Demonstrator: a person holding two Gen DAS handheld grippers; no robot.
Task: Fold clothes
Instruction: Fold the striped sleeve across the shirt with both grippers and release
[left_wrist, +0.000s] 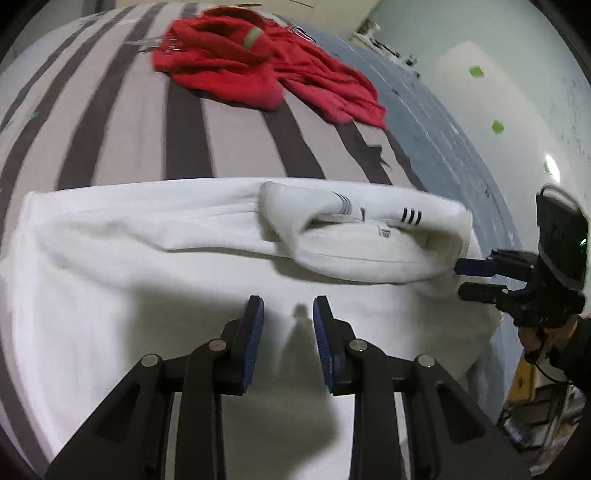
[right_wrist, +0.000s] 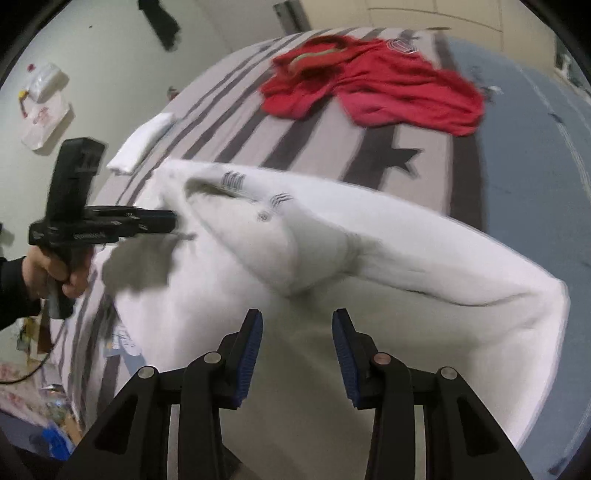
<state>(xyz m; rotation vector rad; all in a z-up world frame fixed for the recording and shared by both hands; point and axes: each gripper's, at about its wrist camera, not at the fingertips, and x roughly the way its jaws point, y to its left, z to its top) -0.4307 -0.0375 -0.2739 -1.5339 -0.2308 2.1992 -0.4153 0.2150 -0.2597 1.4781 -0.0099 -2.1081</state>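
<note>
Blue rubber pads line our left gripper (left_wrist: 288, 310), whose jaws stand a little apart over the white sweatshirt (left_wrist: 147, 266) with nothing between them. Our right gripper (right_wrist: 297, 325) gapes slightly wider, equally empty. The sweatshirt lies flat across the striped bedsheet (left_wrist: 122, 122); its collar (left_wrist: 369, 221), marked with black stripes, sits at one o'clock from the left gripper. The red garment (left_wrist: 266, 62) waits crumpled at twelve o'clock, well apart. We judge the fold goes best if each gripper pinches one layered edge squarely, lifts evenly, and keeps the hem taut.
</note>
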